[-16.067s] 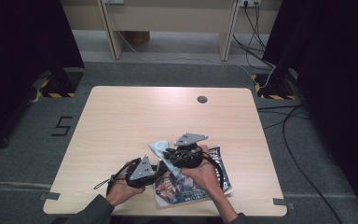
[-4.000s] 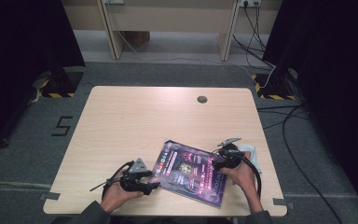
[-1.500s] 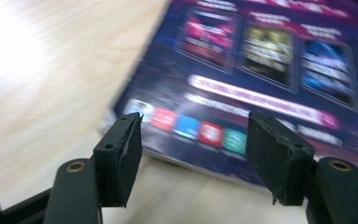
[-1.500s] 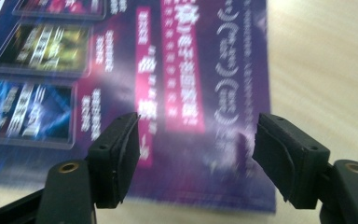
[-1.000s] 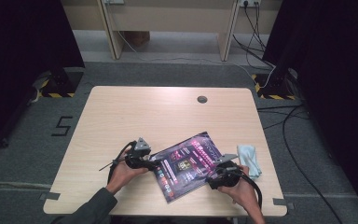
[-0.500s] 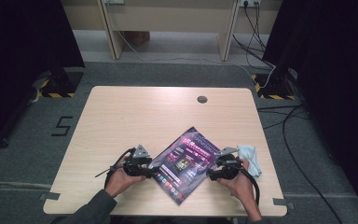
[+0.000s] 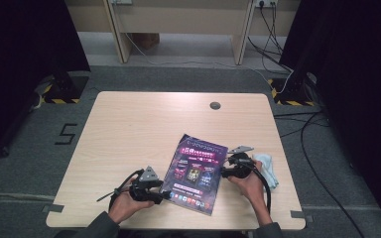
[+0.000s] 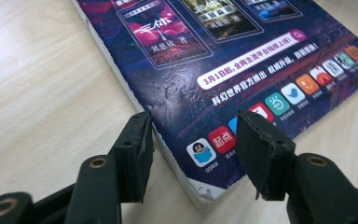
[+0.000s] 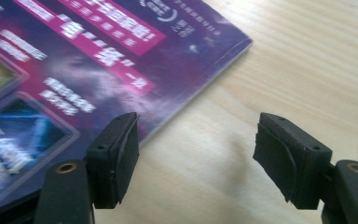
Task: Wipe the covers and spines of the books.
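High view: we see the magazine [image 7: 195, 173] lying flat and closed on the near half of the pale wooden table [image 7: 144, 129], between our two hands and turned a little off square to the table's edges. Its cover is dark purple, with a magenta headline band, a row of small picture panels and a strip of coloured app icons along the near edge. In the left gripper view the cover [image 8: 233, 60] is glossy and shows a patch of fine creases close to the spine edge, and the block of pages is visible as a pale side.

Just beyond our right hand, a crumpled pale cloth [image 7: 269, 168] lies near the table's right edge, apart from the magazine. A round cable hole [image 7: 215, 105] sits far up the table. Nothing lies on the magazine.

Our left gripper [image 7: 166, 195] is at the magazine's near left corner; in its own view the jaws stand about half apart and straddle that corner, the left pad [image 8: 137, 149] right against the spine edge, though we cannot tell whether it presses. Our right gripper [image 7: 224, 172] is at the magazine's right edge, jaws spread wide and just closing a little, holding nothing; one pad [image 9: 116, 156] is over the cover [image 9: 65, 70], the other over bare wood.
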Motion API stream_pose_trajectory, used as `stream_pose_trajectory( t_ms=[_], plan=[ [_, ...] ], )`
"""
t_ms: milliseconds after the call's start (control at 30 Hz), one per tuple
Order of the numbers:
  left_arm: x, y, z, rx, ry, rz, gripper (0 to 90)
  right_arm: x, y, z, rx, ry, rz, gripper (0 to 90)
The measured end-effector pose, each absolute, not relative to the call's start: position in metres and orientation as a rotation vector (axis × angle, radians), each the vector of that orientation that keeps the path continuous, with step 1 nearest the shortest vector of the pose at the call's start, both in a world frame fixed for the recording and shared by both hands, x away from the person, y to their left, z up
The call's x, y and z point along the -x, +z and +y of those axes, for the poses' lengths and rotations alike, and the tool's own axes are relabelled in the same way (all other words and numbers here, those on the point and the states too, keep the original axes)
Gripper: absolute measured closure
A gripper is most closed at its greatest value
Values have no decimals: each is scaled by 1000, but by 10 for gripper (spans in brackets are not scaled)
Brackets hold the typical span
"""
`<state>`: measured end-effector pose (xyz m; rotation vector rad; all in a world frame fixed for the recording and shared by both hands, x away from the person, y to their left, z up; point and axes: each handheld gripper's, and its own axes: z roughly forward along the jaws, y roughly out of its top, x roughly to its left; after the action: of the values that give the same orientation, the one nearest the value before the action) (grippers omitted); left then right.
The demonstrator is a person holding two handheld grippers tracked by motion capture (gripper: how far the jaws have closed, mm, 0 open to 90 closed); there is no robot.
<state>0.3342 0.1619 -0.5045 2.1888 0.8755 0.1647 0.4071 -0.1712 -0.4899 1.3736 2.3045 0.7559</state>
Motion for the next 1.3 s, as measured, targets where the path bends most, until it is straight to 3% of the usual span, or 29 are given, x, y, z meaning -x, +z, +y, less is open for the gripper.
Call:
stream_pose_trajectory(
  t_ms=[433, 900, 1300],
  plan=[
    [-313, -505, 144, -2205, 103, 791, 477, -399, -495, -160, -1392, 897, 2429, 381],
    [-308, -506, 139, -2193, 108, 780, 470, -408, -497, -158, -1386, 936, 2417, 357],
    [-308, -503, 145, -2157, 138, 797, 337, -401, -464, -205, -1433, 962, 2238, 309]
  ],
)
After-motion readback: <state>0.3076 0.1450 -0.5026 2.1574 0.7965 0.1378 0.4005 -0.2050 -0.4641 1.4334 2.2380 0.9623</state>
